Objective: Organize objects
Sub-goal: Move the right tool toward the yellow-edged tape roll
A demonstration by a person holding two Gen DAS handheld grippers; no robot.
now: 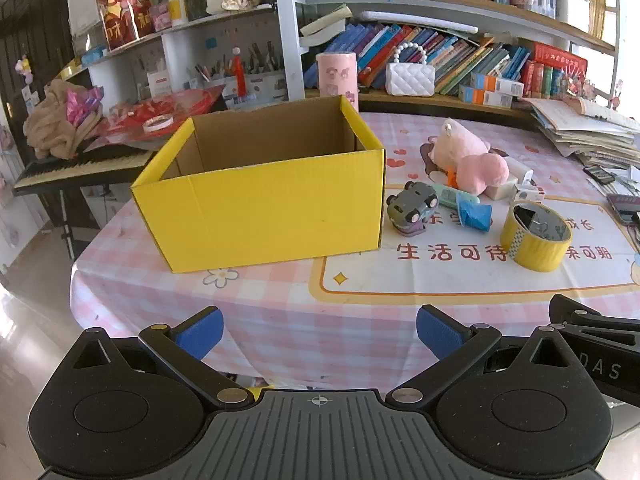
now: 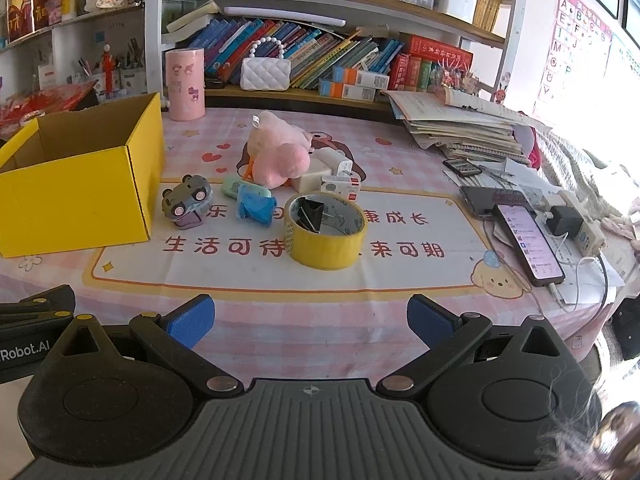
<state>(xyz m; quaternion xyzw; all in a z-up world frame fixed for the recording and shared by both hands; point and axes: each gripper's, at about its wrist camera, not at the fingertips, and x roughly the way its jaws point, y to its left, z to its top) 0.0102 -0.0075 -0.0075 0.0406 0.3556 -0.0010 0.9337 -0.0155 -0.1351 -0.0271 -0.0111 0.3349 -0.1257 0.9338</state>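
An open yellow cardboard box [image 1: 260, 204] [image 2: 76, 196] stands on the left of the table; what shows of its inside is bare. To its right lie a grey toy car [image 1: 412, 208] [image 2: 186, 200], a blue crumpled piece [image 1: 474, 212] [image 2: 254, 206], a pink plush toy [image 1: 468, 156] [image 2: 280, 152], and a yellow tape roll [image 1: 536, 240] [image 2: 324, 232] with a black binder clip [image 2: 310, 212] inside. My left gripper [image 1: 320, 334] hangs open before the table's front edge, nothing between its blue pads. My right gripper [image 2: 310, 320] is open too, short of the tape roll.
The pink checked tablecloth [image 2: 320, 320] covers the table. Two phones [image 2: 528, 240], chargers and cables lie at the right, with a paper stack [image 2: 460, 128] behind. A pink cylinder [image 2: 185, 84] and white purse [image 2: 266, 72] stand before bookshelves. A keyboard [image 1: 80, 164] sits left of the table.
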